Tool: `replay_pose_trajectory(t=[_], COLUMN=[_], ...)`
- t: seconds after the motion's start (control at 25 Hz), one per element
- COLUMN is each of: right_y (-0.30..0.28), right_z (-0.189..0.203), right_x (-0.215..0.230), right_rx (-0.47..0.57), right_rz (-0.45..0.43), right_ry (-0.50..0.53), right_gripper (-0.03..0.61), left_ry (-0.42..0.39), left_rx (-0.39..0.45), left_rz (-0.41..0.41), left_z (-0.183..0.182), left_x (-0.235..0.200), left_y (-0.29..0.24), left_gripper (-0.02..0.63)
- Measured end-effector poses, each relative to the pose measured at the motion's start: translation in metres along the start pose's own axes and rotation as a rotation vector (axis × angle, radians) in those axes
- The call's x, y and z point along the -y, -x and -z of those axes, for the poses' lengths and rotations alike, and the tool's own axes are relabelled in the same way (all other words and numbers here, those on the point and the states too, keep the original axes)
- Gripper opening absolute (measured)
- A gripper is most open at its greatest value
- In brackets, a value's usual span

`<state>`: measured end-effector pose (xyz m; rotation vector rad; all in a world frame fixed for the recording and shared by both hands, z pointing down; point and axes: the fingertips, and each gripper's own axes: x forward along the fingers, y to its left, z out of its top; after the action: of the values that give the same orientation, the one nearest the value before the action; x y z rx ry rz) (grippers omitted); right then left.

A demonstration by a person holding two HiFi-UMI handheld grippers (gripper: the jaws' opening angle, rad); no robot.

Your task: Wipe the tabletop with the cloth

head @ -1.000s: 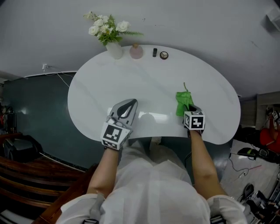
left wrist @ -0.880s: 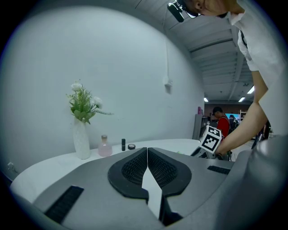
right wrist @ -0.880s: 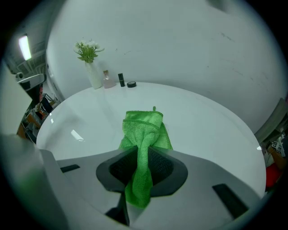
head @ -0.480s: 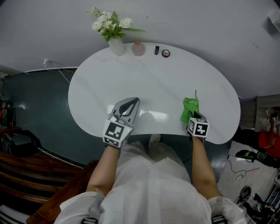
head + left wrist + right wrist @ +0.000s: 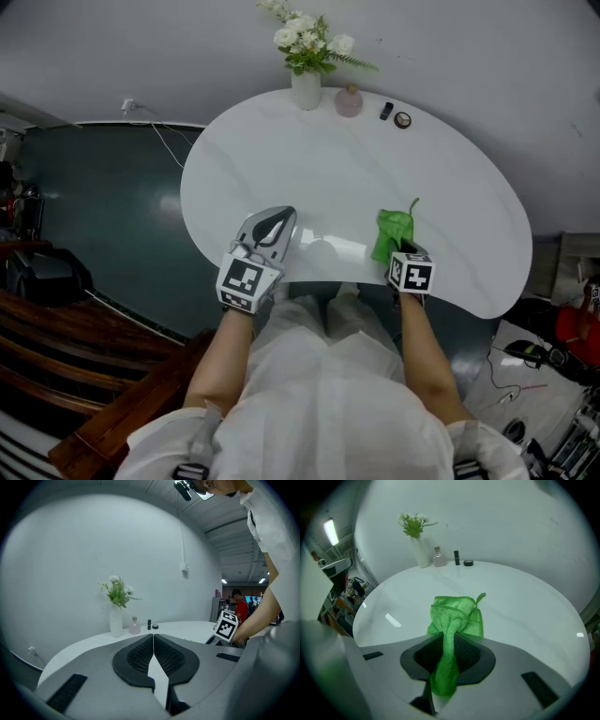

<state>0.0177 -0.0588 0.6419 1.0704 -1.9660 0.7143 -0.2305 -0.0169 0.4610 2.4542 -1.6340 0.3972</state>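
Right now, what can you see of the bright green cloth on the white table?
The bright green cloth looks like soft microfibre, with stitched hems and a small hanging loop at one corner. It is bunched: a twisted strip runs back between the jaws of the right gripper, which are shut on it, while the folded rest lies on the glossy white tabletop near its front edge.

Both bare forearms reach up from the lower middle of the head view. The left forearm [image 5: 228,361] carries the left gripper [image 5: 272,225] at centre left. Its jaws are closed tip to tip with nothing between them, and its marker cube [image 5: 244,281] faces up. The right forearm [image 5: 424,352] holds the right gripper [image 5: 401,251] at centre right, jaws clamped on a bunched fold of the cloth [image 5: 454,616].
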Motion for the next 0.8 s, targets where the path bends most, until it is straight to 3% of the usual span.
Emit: replay_pose_trajectory(t=[0.44, 0.8], right_y=[-0.039, -0.065], right_z=[-0.035, -0.050], right_x=[-0.162, -0.279], right_rx=[-0.011, -0.011], right_rz=[-0.136, -0.220], right_ry=[0.158, 0.258], right_gripper=[0.066, 0.066], left_ry=[0.016, 0.030], left_rx=[-0.024, -0.032], left_rz=[-0.111, -0.151], left_z=[0.028, 0.054], left_x=[-0.085, -0.143], left_y=[0.093, 0.151], left_gripper=[0.017, 0.017])
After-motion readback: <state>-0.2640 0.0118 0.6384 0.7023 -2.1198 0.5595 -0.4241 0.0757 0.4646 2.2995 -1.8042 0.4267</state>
